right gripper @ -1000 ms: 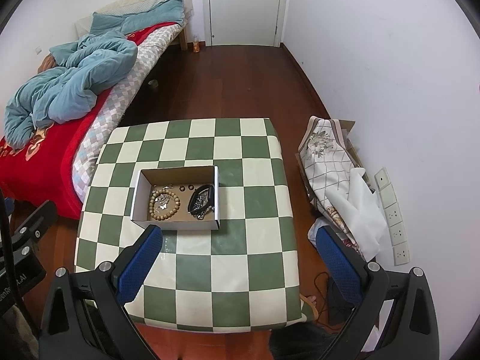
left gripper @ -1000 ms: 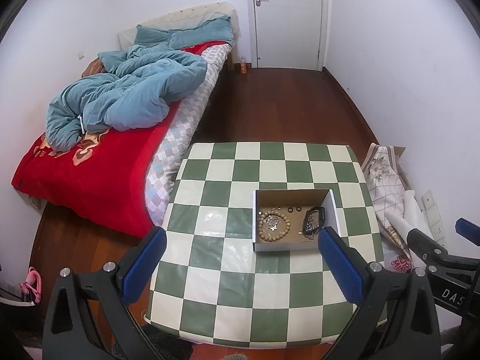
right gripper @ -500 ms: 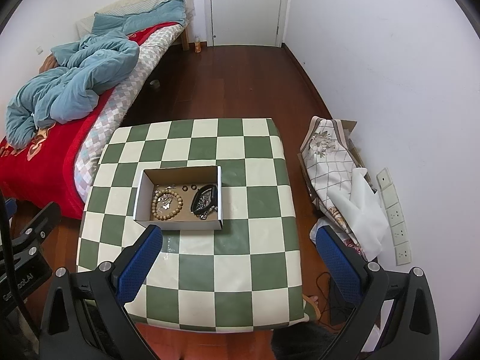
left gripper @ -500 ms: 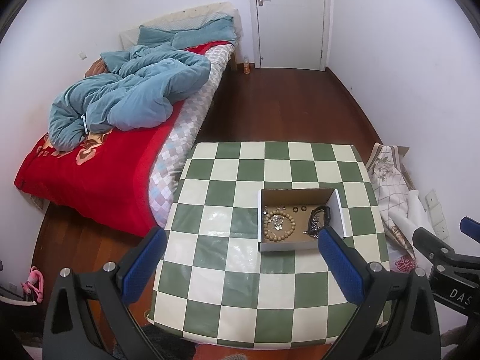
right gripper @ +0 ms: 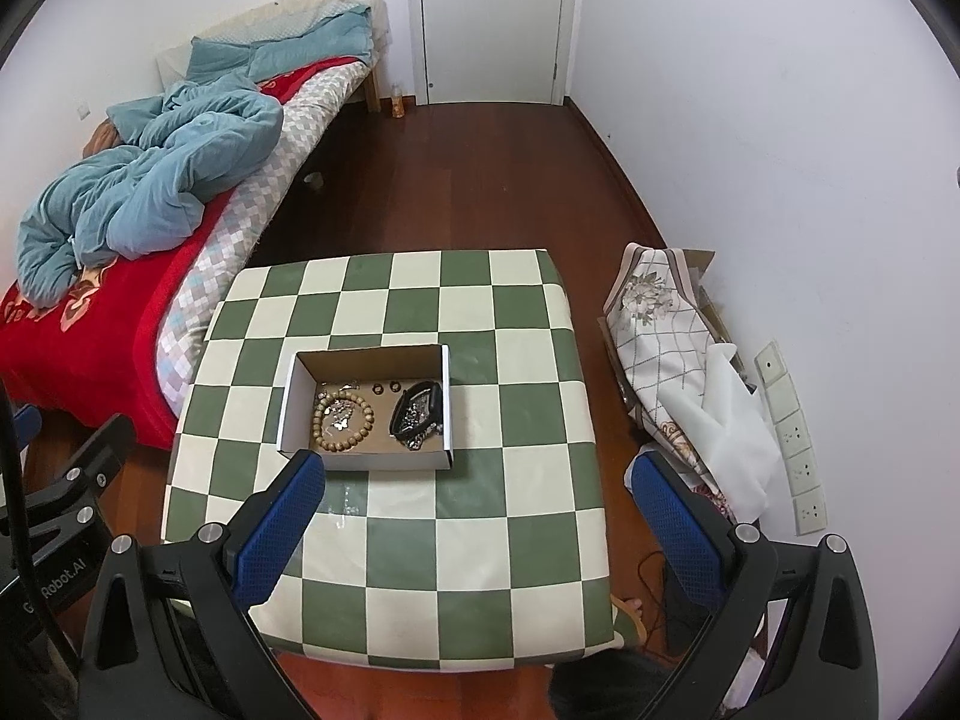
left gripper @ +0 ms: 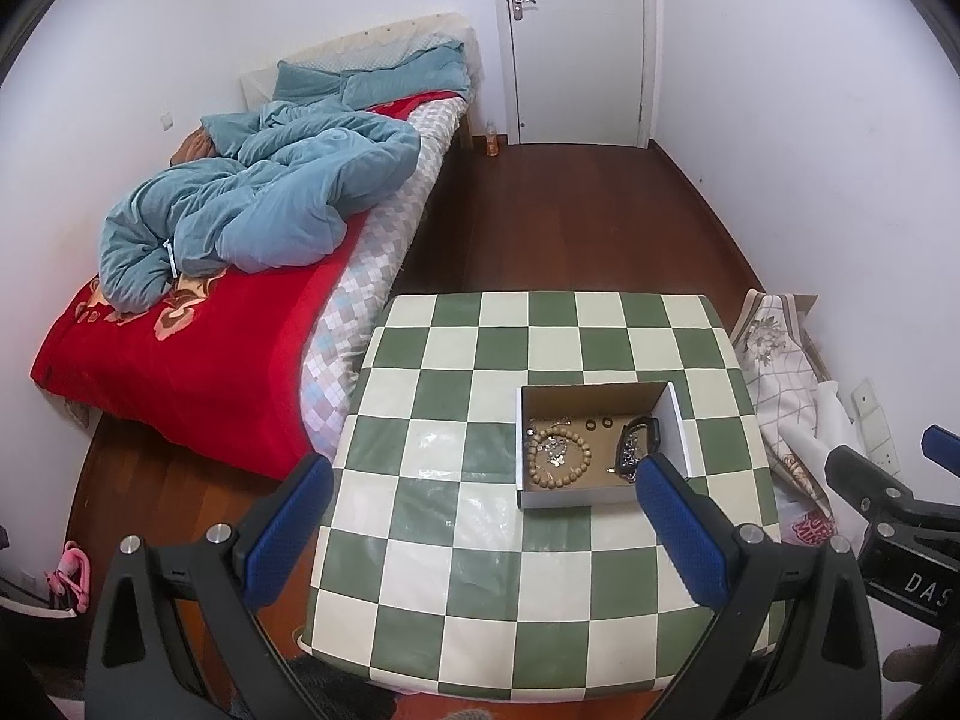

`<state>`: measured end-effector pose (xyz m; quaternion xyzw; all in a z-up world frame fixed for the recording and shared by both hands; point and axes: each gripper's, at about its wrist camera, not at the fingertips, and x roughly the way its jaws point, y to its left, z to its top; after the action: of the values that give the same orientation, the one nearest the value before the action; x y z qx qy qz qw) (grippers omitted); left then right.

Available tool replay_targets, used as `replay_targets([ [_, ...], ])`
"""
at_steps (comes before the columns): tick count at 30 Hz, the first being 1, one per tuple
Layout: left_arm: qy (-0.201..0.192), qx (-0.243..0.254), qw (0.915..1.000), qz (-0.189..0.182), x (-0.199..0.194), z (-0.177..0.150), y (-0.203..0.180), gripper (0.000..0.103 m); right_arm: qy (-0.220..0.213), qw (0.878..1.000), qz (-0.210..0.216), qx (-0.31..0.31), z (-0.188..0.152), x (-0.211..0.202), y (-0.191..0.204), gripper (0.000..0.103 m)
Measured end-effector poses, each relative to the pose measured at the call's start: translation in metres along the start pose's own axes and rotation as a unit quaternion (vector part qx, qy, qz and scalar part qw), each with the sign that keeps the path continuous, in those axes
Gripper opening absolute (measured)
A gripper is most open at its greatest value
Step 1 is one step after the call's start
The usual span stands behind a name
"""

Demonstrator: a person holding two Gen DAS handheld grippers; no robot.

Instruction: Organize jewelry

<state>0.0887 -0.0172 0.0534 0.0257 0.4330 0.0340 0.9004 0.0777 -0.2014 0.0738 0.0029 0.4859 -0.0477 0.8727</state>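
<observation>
A cardboard box (right gripper: pixel 366 462) sits on the table (right gripper: pixel 456 540) in front of me, toward its middle. Inside the box a beaded bracelet (right gripper: pixel 343 422) lies on the left with a small pendant (right gripper: pixel 339 422) within its ring, a dark bracelet (right gripper: pixel 414 414) lies on the right against the wall, and two small rings (right gripper: pixel 386 387) lie behind, between them. The bed (right gripper: pixel 78 324) stands left of the table, the door (right gripper: pixel 492 18) is far behind, and a fabric bundle (right gripper: pixel 672 348) lies on the floor to the right.
</observation>
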Motion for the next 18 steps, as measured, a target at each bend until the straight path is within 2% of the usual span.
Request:
replay_targets([
  [18, -0.001, 0.003, 1.0000, -0.004, -0.0058, 0.0043, -0.0006, 0.103, -0.001, 1.000, 0.004, 0.003, 0.0056, -0.0057, -0.0050, 0.103],
])
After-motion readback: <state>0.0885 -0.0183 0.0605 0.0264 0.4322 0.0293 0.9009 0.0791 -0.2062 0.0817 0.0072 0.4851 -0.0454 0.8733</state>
